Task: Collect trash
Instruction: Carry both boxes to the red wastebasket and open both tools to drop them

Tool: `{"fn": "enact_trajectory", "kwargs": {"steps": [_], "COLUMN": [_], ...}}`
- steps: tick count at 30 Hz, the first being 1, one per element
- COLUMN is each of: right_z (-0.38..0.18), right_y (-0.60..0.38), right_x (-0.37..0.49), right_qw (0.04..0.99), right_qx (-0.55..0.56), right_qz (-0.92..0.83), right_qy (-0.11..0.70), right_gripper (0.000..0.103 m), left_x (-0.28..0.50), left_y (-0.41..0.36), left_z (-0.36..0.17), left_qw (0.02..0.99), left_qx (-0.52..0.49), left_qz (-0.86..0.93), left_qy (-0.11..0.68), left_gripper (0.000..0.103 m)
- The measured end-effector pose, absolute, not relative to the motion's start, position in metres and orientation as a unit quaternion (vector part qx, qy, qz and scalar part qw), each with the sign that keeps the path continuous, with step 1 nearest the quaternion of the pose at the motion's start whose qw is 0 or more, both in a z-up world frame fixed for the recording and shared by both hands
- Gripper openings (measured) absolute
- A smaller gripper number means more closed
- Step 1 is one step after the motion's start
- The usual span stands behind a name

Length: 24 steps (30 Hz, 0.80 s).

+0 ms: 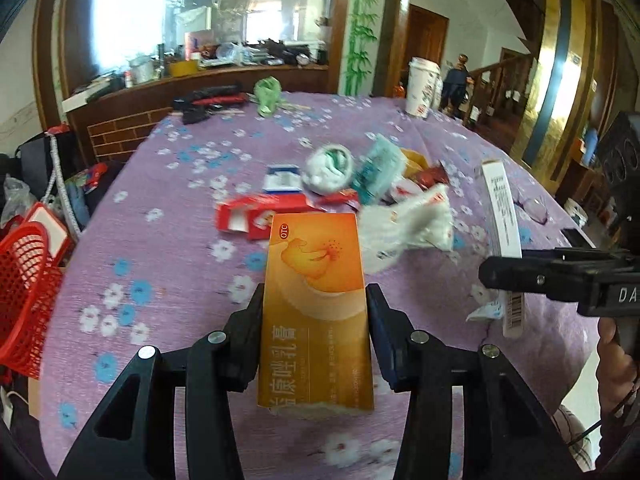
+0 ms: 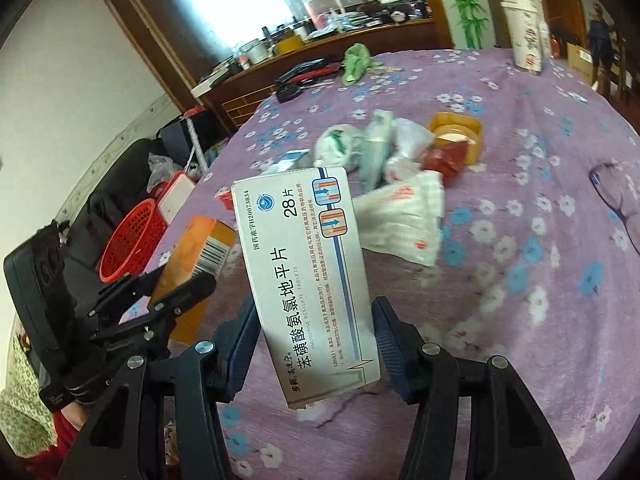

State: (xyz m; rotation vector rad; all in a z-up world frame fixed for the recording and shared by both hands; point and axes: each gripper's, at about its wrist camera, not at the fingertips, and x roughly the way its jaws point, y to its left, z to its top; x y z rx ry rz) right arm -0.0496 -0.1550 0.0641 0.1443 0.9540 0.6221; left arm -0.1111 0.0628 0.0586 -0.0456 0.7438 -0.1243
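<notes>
My left gripper (image 1: 316, 300) is shut on an orange medicine box (image 1: 316, 304), held upright above the purple flowered tablecloth (image 1: 168, 248). My right gripper (image 2: 314, 312) is shut on a white tablet box (image 2: 308, 264), held above the cloth; this box also shows in the left wrist view (image 1: 502, 224). The orange box also shows in the right wrist view (image 2: 200, 256), in the left gripper at the left. A pile of trash lies mid-table: a red carton (image 1: 260, 216), white plastic bags (image 1: 408, 228), a crumpled white-green wrapper (image 1: 330, 168), a teal packet (image 1: 376, 172).
A red mesh basket (image 1: 24, 292) stands off the table's left edge, also in the right wrist view (image 2: 132, 240). A tall paper cup (image 1: 420, 86), a green bag (image 1: 268, 94) and dark items (image 1: 208, 104) sit at the far side. Glasses (image 2: 612, 192) lie at the right.
</notes>
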Motion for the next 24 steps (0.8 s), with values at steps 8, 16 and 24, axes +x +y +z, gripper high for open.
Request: {"fn": "enact_trajectory", "kwargs": {"steps": [8,16,24], "right_z": [0.098,0.121,0.130], "right_y": [-0.090,0.007,0.120], "right_x": [-0.046,-0.034,-0.027], "right_qw": [0.830,0.807,0.771], "right_qx": [0.032,0.005,-0.005], "right_qz": [0.341,0.395,0.453], "right_qy": [0.440,0.439,0.447], "right_gripper": [0.061,0.061,0.061], "left_x": [-0.125,-0.150,-0.163], "left_y": [0.130,0.224,0.320], "left_z": [0.081,0.102,0.098], "left_qw": [0.939,0.942,0.927], "left_qx": [-0.054,-0.076,-0.110], "left_qz": [0.002,0.104,0.186], "left_qy": [0.339,0.310,0.307], "left_gripper": [0.046,0.046,0.046]}}
